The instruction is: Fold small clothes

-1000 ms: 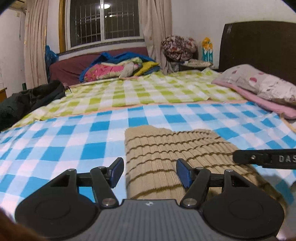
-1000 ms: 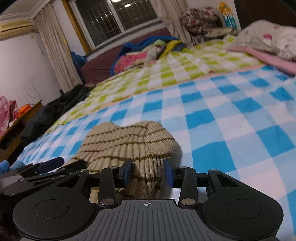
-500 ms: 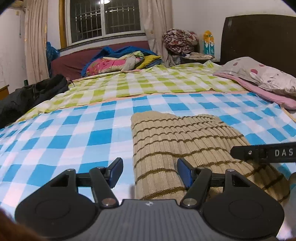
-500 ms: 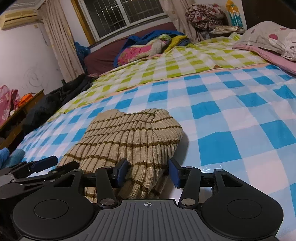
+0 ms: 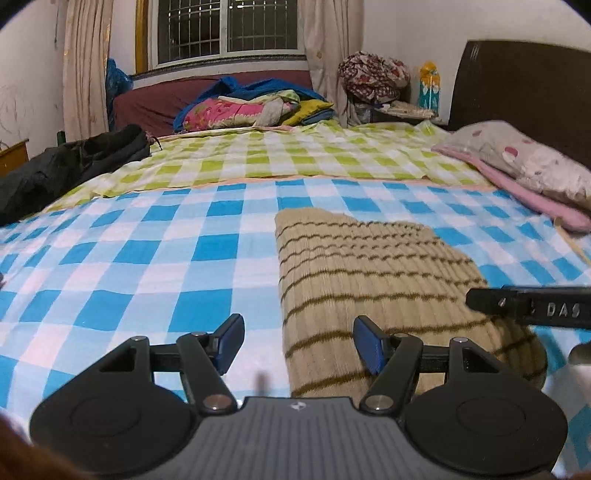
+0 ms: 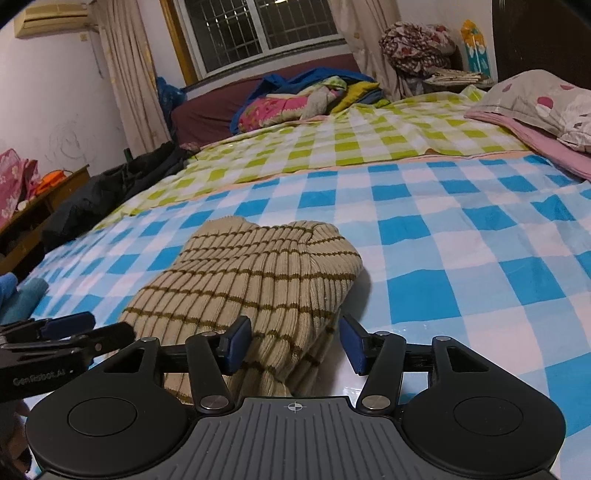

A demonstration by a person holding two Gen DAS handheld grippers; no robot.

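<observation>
Sweater (image 5: 376, 280), beige ribbed knit with thin brown stripes, is seen folded flat on the blue-and-white checked sheet (image 5: 155, 266) in the left wrist view, lying right of centre. The left gripper (image 5: 298, 345) is spread wide with nothing between its blue pads (image 5: 369, 345); the right pad sits over the sweater's near left edge, the left pad over bare sheet, and contact with the cloth cannot be told. The right gripper's black finger is seen entering from the right edge over the sweater. A green checked sheet (image 5: 295, 155), a pillow (image 5: 528, 162) and a dark headboard (image 5: 524, 92) are seen further back, black clothing (image 5: 70, 166) at the left. In the right wrist view the sweater (image 6: 258, 273) is seen in a thicker folded bundle on the blue checked sheet (image 6: 461, 258), just ahead of the right gripper (image 6: 295, 345). Its jaws are parted, nothing gripped; the left pad (image 6: 236, 343) is over the sweater's near corner, the right pad beside the fold over sheet. The left gripper (image 6: 62, 332) shows at the left edge, beside the sweater's near left end. A pile of coloured bedding (image 6: 295, 99) lies below the window (image 6: 258, 29).
</observation>
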